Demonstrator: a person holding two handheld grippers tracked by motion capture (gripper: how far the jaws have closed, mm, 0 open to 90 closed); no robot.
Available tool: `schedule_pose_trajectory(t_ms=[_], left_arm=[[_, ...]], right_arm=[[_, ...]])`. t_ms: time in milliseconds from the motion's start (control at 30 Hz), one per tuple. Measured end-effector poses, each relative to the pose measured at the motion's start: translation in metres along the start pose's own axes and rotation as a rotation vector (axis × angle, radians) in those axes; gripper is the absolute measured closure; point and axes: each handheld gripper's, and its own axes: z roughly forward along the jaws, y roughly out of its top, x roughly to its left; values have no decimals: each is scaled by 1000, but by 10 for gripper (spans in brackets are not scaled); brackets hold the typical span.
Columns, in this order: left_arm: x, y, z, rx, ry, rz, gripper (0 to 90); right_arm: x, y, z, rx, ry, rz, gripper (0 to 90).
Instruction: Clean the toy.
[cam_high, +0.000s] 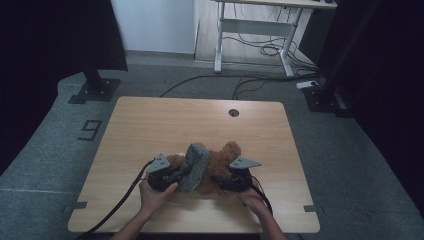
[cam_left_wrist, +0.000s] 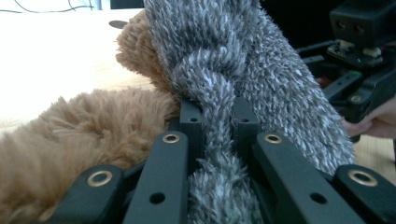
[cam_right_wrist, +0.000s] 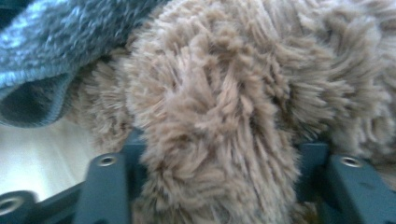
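Note:
A brown plush toy (cam_high: 227, 152) lies on the wooden table (cam_high: 150, 125) near its front edge. A grey fuzzy garment (cam_high: 196, 160) is draped over the toy's middle. My left gripper (cam_high: 177, 174) comes in from the left and is shut on a bunched fold of the grey garment (cam_left_wrist: 219, 70), which is pinched between the jaws of the left gripper (cam_left_wrist: 218, 119). The brown fur (cam_left_wrist: 70, 140) lies to the left of that fold. My right gripper (cam_high: 220, 180) is at the toy's right side. The right gripper (cam_right_wrist: 219, 154) is shut on a thick limb of the brown plush toy (cam_right_wrist: 219, 107), with the grey garment (cam_right_wrist: 42, 46) above it on the left.
A round cable hole (cam_high: 233, 112) sits near the table's far edge. Behind the table, a white desk frame (cam_high: 255, 30) and loose cables (cam_high: 260, 50) are on the floor. Black stands (cam_high: 95, 87) flank the table at both back corners.

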Motion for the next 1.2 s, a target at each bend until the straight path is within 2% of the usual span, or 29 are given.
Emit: schedule_pose_trajectory(t_ms=[133, 300, 400, 500, 667, 767, 867, 933, 1000, 1100, 1200], left_arm=[[4, 6, 7, 7, 19, 4, 798], [15, 19, 26, 33, 86, 58, 798], [25, 26, 36, 43, 102, 40, 798], [34, 31, 43, 50, 100, 11, 798], [33, 32, 48, 36, 96, 10, 797], [32, 34, 46, 40, 72, -2, 795], [32, 46, 39, 54, 39, -53, 790], [27, 59, 37, 59, 33, -55, 790], [16, 71, 40, 62, 15, -30, 790], [-5, 85, 55, 94, 14, 30, 789], [-15, 86, 74, 161, 31, 47, 785]], right_arm=[[0, 1, 4, -16, -57, -9, 472], [-4, 4, 14, -50, -142, -25, 506], [-9, 8, 21, -65, -181, -11, 511], [-14, 11, 26, -78, -207, -4, 520], [-16, 11, 24, -87, -240, -12, 535], [-13, 8, 20, -100, -246, -20, 541], [-7, 5, 17, -118, -243, -27, 553], [-3, 3, 14, -120, -245, -43, 556], [0, 1, 13, -134, -245, -57, 558], [4, -3, 10, -144, -243, -96, 559], [9, -6, 7, -145, -248, -115, 562]])
